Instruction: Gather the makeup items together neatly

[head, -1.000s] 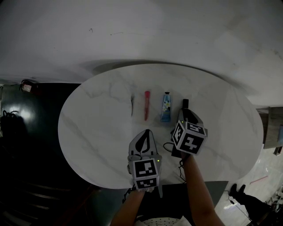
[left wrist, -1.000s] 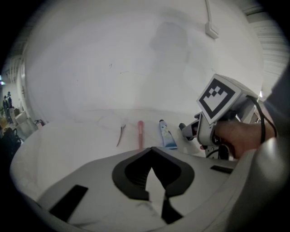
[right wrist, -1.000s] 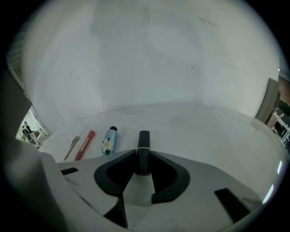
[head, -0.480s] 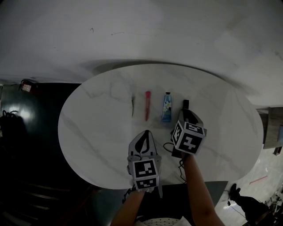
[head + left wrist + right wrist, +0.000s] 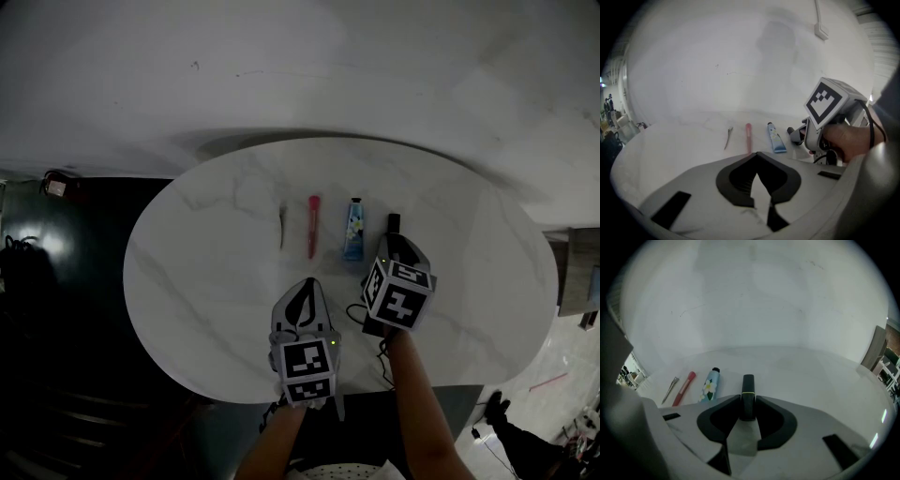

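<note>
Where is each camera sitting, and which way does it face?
Head view: on the person's head, looking steeply down at the table; left claw, right claw and forearms show.
Left gripper view: on that claw, along shut jaws; right hand shows.
Right gripper view: on that claw, along jaws gripping the lipstick.
Shared: all see the blue tube.

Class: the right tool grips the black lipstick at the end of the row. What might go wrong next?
1. Released carelessly, the black lipstick in the right tool may roll or skew, breaking the row.
2. Sliding it sideways could knock the blue tube beside it.
</note>
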A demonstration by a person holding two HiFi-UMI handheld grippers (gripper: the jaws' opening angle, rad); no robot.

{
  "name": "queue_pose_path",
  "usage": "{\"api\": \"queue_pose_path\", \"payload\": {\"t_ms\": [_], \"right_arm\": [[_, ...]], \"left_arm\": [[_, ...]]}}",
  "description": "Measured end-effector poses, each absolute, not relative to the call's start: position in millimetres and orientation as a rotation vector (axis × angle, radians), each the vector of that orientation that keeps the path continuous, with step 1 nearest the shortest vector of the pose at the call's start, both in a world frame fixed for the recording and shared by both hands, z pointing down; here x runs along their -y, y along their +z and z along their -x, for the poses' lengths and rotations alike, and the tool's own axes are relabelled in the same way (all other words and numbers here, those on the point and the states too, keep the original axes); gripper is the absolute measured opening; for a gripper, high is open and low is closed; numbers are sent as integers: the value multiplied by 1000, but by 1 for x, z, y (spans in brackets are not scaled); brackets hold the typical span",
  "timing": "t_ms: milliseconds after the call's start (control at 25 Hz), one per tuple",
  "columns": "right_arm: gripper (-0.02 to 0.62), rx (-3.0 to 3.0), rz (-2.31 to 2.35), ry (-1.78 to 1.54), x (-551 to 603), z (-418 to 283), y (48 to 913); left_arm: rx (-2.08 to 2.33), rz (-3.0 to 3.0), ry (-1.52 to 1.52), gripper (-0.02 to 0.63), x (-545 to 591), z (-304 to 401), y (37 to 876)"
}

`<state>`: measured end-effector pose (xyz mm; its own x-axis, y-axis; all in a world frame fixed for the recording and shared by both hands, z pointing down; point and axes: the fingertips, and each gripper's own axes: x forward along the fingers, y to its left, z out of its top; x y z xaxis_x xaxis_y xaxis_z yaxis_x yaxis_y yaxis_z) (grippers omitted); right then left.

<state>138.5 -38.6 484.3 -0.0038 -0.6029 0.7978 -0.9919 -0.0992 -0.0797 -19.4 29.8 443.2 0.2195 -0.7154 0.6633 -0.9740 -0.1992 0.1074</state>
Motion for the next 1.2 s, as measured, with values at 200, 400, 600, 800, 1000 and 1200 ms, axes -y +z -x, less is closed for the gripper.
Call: {"api": "queue_pose_path", "payload": {"t_ms": [200,400,600,800,1000,1200], "right_arm": [[155,1665,-1744,967,38,-135,483],[181,1694,-1763,969,40,-135,480],[183,1731,-1791,926,40,-134,464],[175,1810,-1850,866,30,-131,437],[43,2030,-1887,913,4,-110,410],[-2,2089,-1863,894,-22,-98,397]], "left_arm": [[1552,-1990,658,18,-30,19,442],[1554,-1992,653,18,-30,20,441],[1564,-1996,642,18,-30,24,437],[1558,-1997,592,18,-31,24,431],[1557,-2025,542,18,-33,21,416],[1573,-2082,516,18,-36,19,396]]}}
